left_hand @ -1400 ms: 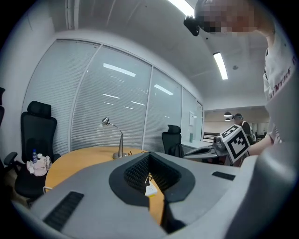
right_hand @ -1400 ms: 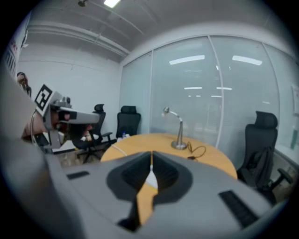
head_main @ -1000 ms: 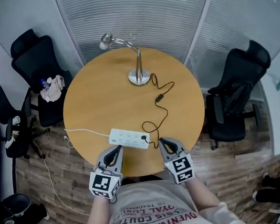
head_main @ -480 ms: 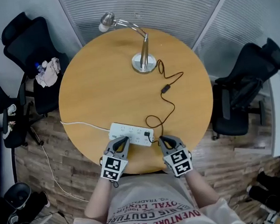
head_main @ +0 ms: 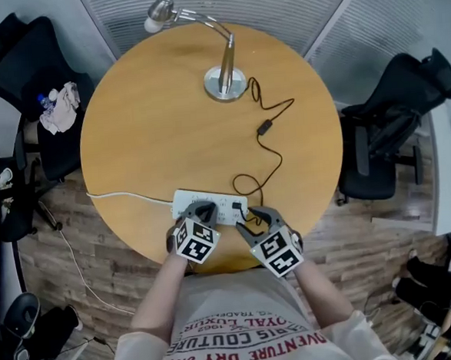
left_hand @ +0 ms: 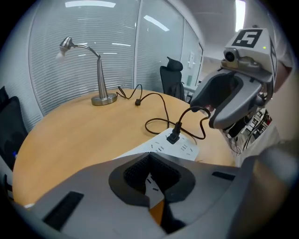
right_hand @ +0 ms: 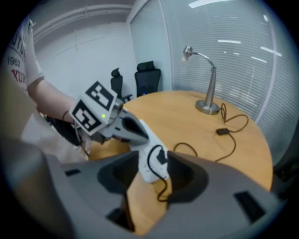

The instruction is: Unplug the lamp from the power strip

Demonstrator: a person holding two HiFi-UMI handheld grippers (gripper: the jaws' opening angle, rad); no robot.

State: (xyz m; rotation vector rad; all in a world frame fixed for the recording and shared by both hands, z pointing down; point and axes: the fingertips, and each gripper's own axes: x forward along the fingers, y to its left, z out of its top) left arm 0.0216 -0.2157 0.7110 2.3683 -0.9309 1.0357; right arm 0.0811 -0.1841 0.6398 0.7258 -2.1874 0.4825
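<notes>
Head view: white power strip [head_main: 209, 203] by the near edge of the round table [head_main: 152, 126], black plug [head_main: 236, 207] seated in its right end, cord [head_main: 273, 145] looping back to the silver lamp [head_main: 225, 81] at the far side. Left gripper [head_main: 202, 210] pitched down over the strip, jaws pressed together, empty. Right gripper [head_main: 255, 216] pitched down at the plug, jaws just spread, plug between them, unpinched. Both closer to the strip than a second ago.

I see the silver gooseneck lamp [head_main: 225, 84] upright at the far side of the table [head_main: 152, 126]. Its black cord [head_main: 274, 153] snakes nearward past 1 inline switch [head_main: 264, 127] to a plug [head_main: 236, 207] seated in the right end of the white power strip [head_main: 219, 204], near edge.
</notes>
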